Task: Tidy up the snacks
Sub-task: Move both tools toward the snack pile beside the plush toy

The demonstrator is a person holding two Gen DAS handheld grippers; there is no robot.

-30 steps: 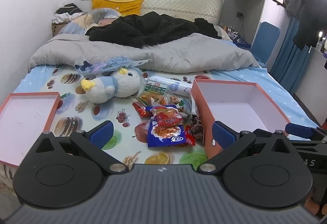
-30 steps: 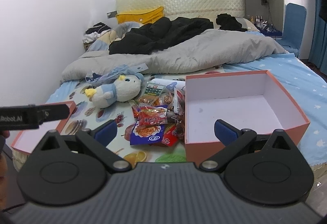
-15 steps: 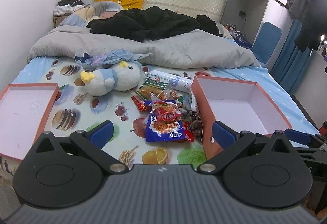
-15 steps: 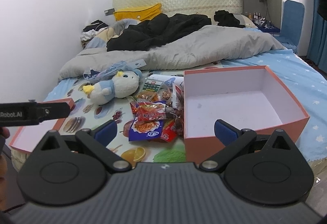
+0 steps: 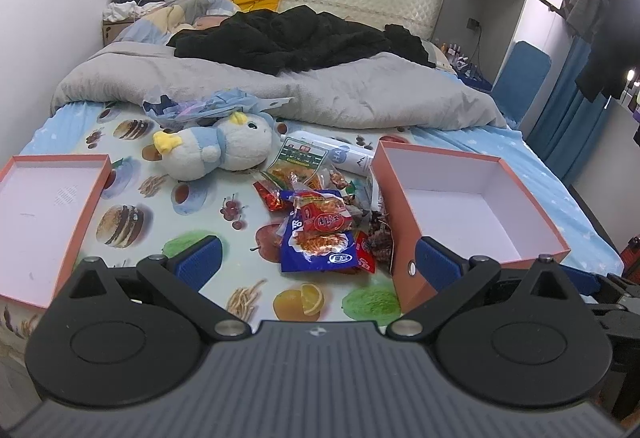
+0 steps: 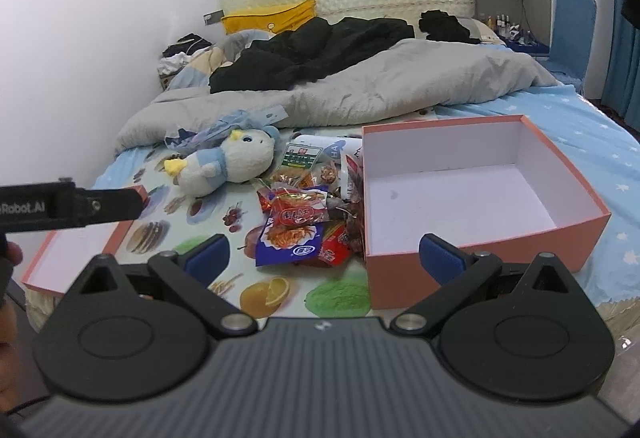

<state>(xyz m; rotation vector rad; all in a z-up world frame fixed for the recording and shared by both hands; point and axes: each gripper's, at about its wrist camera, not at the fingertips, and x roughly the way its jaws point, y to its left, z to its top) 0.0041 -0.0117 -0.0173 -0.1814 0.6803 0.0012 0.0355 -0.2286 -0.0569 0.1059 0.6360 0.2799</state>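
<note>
A heap of snack packets (image 5: 320, 226) (image 6: 298, 226) lies on the fruit-print sheet, a blue packet with a red one on top nearest me. Right of the heap stands a pink box (image 5: 472, 206) (image 6: 472, 198) with a white inside, nothing in it. Its shallow pink lid (image 5: 44, 206) (image 6: 84, 250) lies at the left bed edge. My left gripper (image 5: 318, 262) is open, hanging over the near edge of the bed, short of the heap. My right gripper (image 6: 322, 256) is open too, held in front of the box's near left corner. Neither holds anything.
A plush penguin (image 5: 216, 150) (image 6: 228, 162) and crumpled plastic bag (image 5: 212, 106) lie behind the snacks. A white tube (image 5: 344, 158) rests by the box. A grey duvet (image 5: 320, 94) and black clothes (image 5: 296, 38) cover the far bed. A blue chair (image 5: 520, 78) stands right.
Both grippers have moved forward and slightly up toward the bed, so the snacks and box look nearer and are seen more from above. Both stay open.
</note>
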